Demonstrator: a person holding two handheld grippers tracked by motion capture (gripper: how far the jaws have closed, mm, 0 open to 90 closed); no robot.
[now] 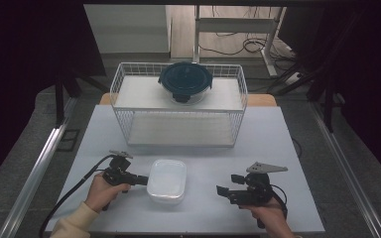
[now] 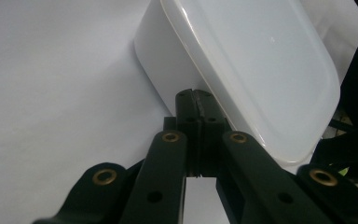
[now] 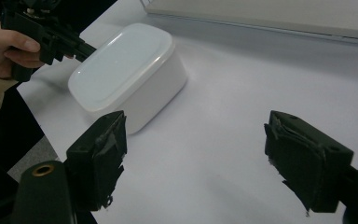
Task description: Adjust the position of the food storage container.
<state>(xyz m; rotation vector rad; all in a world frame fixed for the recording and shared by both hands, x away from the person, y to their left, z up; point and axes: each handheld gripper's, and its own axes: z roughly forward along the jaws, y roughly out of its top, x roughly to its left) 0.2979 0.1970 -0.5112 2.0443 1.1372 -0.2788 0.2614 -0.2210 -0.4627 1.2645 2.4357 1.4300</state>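
A white rectangular container (image 1: pixel 166 181) with a frosted lid lies on the pale table near its front edge. It also shows in the left gripper view as the container (image 2: pixel 261 70) and in the right gripper view as the container (image 3: pixel 126 74). My left gripper (image 1: pixel 141 180) is shut, its jaws pressed together with nothing between them. Its tips (image 2: pixel 196 95) rest against the container's left side just under the lid's rim. In the right gripper view the left gripper (image 3: pixel 81 49) meets that same edge. My right gripper (image 1: pixel 225 191) stands open a hand's width to the right of the container, its jaws (image 3: pixel 196 154) empty.
A white wire basket (image 1: pixel 119 84) stands across the back half of the table (image 1: pixel 278 148). A dark round lidded container (image 1: pixel 185 81) rests on its upper shelf. Bare tabletop lies between the basket and the grippers. Cables and desk legs are on the floor beyond.
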